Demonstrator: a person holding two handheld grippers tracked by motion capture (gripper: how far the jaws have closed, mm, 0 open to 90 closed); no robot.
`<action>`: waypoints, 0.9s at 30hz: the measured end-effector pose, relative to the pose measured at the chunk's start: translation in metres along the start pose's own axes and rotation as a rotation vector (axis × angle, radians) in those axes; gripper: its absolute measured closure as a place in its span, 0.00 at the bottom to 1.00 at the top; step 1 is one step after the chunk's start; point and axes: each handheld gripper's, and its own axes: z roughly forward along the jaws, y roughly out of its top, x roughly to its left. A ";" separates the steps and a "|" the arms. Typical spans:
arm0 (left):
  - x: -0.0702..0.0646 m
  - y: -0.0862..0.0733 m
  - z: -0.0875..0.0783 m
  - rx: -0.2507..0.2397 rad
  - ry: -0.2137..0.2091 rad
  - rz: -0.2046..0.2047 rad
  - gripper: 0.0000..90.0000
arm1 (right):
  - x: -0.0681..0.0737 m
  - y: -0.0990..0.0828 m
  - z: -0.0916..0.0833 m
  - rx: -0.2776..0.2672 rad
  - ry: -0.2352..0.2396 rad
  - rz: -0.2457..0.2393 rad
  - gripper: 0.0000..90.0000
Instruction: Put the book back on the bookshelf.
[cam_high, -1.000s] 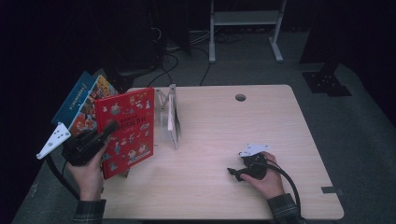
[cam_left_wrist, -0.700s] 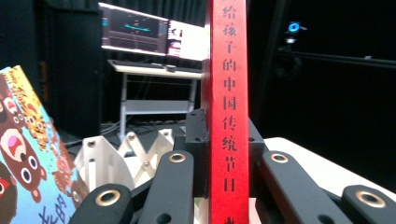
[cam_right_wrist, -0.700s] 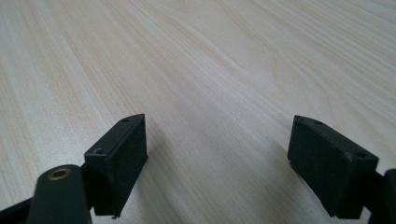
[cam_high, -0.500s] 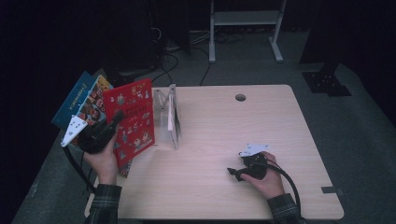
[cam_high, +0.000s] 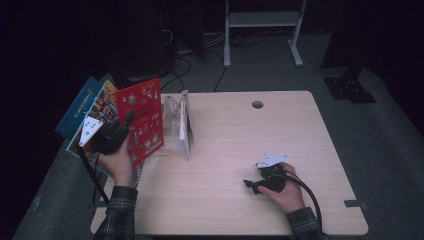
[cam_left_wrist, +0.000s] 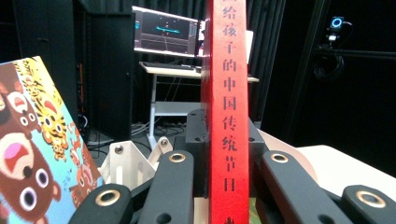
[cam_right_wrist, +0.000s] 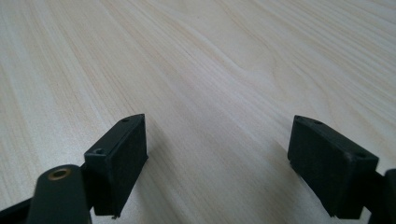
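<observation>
I am carrying the red book (cam_high: 144, 119), pinched by its spine between the jaws of my left gripper (cam_high: 122, 129), upright and off the table's (cam_high: 300, 130) left edge. Just to the left of that gripper the illustrated books (cam_high: 102, 107) lean in a fan; just to its right stands the clear bookstand (cam_high: 181, 125). My right gripper (cam_high: 251, 185) rests on the tabletop, jaws spread with bare wood between them. I judge this the transport step. Next I need to swing the book rightward, keep it vertical, and lower it against the stand before I release.
</observation>
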 end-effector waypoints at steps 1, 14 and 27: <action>0.001 -0.001 0.002 -0.001 -0.001 -0.002 0.88 | 0.000 0.000 0.000 0.000 0.000 0.000 0.21; 0.009 -0.015 0.032 0.007 0.035 0.020 0.88 | 0.000 0.000 0.000 0.001 0.000 0.002 0.21; 0.006 -0.014 0.032 0.041 0.053 0.063 0.88 | 0.000 0.000 0.000 0.001 0.000 0.002 0.21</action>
